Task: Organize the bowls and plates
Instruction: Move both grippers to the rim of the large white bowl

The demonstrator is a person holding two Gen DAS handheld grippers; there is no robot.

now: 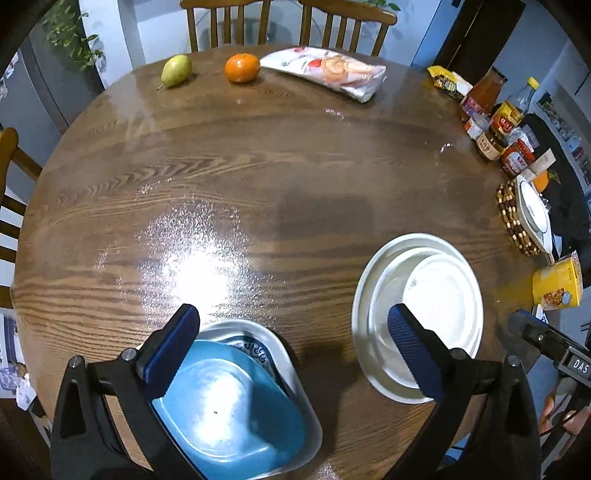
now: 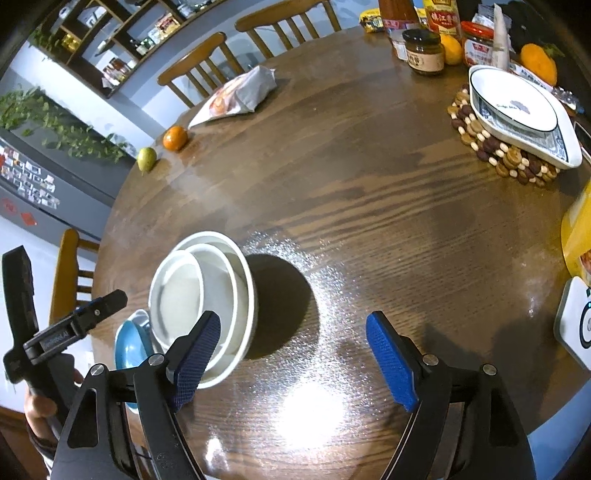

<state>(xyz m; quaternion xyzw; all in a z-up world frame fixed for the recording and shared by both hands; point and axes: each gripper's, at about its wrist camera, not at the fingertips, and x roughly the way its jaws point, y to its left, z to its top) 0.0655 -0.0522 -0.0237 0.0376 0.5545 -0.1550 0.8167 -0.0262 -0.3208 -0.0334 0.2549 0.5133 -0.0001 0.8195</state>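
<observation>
A stack of nested white bowls [image 1: 421,314] sits on the round wooden table [image 1: 258,166]; it also shows in the right wrist view [image 2: 207,295]. A blue plate [image 1: 229,413] lies stacked on a blue-patterned plate and a clear dish near the table's front edge; it also shows in the right wrist view [image 2: 129,350]. My left gripper [image 1: 295,347] is open and empty above the table, between the two stacks. My right gripper [image 2: 295,354] is open and empty, just right of the white bowls. A white bowl in a blue-patterned dish [image 2: 517,110] rests on a beaded trivet at the far right.
A pear [image 1: 176,70], an orange [image 1: 242,67] and a snack bag [image 1: 328,72] lie at the far edge. Jars and bottles [image 1: 495,129] crowd the right side. A yellow carton [image 1: 559,282] stands near the right edge. Wooden chairs [image 1: 284,22] surround the table.
</observation>
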